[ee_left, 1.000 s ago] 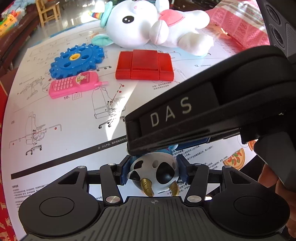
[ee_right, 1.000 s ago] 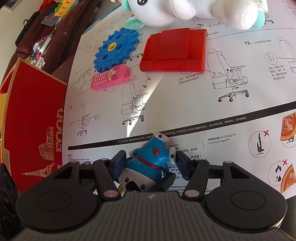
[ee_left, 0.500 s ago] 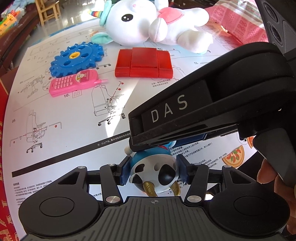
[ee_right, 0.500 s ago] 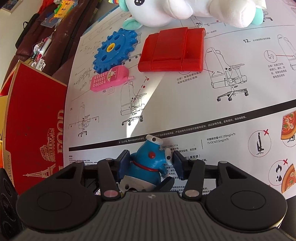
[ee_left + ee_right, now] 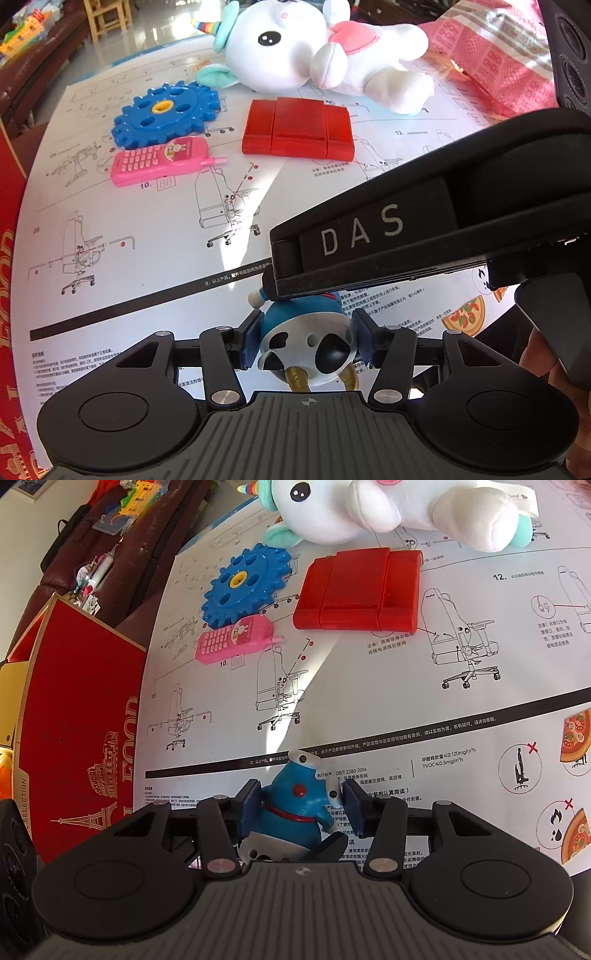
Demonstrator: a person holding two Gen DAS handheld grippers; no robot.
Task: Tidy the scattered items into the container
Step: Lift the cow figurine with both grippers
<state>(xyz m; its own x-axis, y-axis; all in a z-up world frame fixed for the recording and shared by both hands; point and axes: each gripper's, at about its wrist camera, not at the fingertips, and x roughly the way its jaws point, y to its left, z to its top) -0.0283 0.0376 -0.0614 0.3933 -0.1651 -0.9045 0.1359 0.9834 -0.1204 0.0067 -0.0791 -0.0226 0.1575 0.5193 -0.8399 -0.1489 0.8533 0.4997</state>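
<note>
The step in hand is a handover of the blue figurine (image 5: 295, 805) from one gripper to the other, above the printed instruction sheet (image 5: 406, 686). The left gripper (image 5: 306, 343) is clamping the figurine at its white base, with both pads pressing on its sides. The right gripper (image 5: 299, 805) is closing its jaws on the blue body of the same figurine; the pads are looking to be in contact with it, one at the body and one at the small arm.

In my judgement, the next move is asking one gripper to release, and then the other to carry the figurine to the red box (image 5: 77, 716), which is standing to the left of the figurine, beside the sheet's edge.

Both grippers are pointing steeply downward, and the right one is crossing over the left. The pink toy phone (image 5: 236, 638), the blue gear (image 5: 245, 587), the red block (image 5: 358, 590) and the plush unicorn (image 5: 369, 506) are lying beyond the figurine, not yet tidied.
</note>
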